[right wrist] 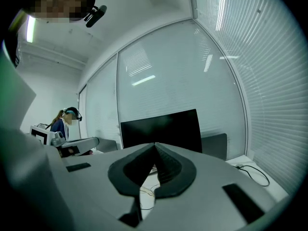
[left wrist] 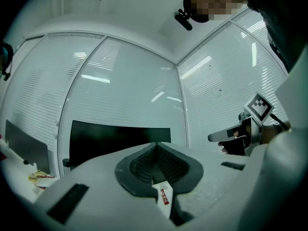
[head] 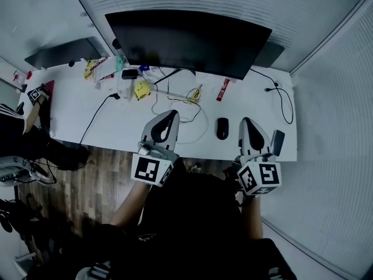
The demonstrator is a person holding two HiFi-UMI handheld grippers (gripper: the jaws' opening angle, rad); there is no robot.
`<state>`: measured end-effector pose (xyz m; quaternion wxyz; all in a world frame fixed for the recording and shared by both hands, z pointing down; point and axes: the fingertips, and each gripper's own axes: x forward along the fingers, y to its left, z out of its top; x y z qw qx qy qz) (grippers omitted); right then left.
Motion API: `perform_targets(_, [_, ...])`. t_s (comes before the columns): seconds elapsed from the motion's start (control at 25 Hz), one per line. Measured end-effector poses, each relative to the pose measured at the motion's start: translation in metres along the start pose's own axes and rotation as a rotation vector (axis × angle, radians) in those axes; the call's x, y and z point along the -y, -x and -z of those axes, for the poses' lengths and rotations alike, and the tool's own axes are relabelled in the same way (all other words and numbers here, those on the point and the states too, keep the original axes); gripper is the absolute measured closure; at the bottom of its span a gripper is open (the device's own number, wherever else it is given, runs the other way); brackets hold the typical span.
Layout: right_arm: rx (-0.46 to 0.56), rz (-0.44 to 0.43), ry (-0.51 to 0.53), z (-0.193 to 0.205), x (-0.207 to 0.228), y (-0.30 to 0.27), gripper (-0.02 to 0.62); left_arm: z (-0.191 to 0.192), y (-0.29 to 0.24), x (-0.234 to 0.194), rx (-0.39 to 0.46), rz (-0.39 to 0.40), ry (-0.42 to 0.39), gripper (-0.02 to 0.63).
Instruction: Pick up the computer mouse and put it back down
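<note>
The black computer mouse (head: pixel 222 128) lies on the white desk (head: pixel 116 118), near its front edge. My left gripper (head: pixel 171 118) hovers to the mouse's left and my right gripper (head: pixel 247 123) just to its right, neither touching it. Both point level toward the black monitor (head: pixel 186 42). In the left gripper view the jaws (left wrist: pixel 156 146) meet at the tip, shut with nothing between them. The right gripper's jaws (right wrist: pixel 155 146) are likewise shut and empty. The mouse is hidden in both gripper views.
Loose cables (head: pixel 186 107), a red packet (head: pixel 223 89), a yellow item (head: pixel 141 89) and small clutter (head: pixel 99 69) lie under the monitor. A charger cable (head: pixel 282 101) runs along the desk's right end. A person (right wrist: pixel 66 121) sits at the left; glass walls with blinds surround the desk.
</note>
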<state>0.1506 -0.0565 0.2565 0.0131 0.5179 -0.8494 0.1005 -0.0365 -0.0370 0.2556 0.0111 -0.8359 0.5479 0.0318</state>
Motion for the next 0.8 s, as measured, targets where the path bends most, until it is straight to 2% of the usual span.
perform_targets(0.16, [0.022, -0.003, 0.005, -0.01, -0.006, 0.002, 0.597, -0.013, -0.001, 0.0, 0.027, -0.001, -0.008, 0.6])
perform_targets(0.28, [0.029, -0.007, -0.003, -0.014, -0.009, 0.005, 0.597, -0.019, 0.001, -0.008, 0.041, -0.029, -0.032, 0.6])
perform_targets(0.44, [0.031, -0.007, -0.005, -0.017, -0.008, 0.009, 0.597, -0.02, 0.003, -0.014, 0.036, -0.045, -0.044, 0.6])
perform_targets(0.8, [0.033, -0.007, -0.001, -0.016, -0.014, 0.008, 0.597, -0.02, 0.007, -0.013, 0.033, -0.043, -0.022, 0.6])
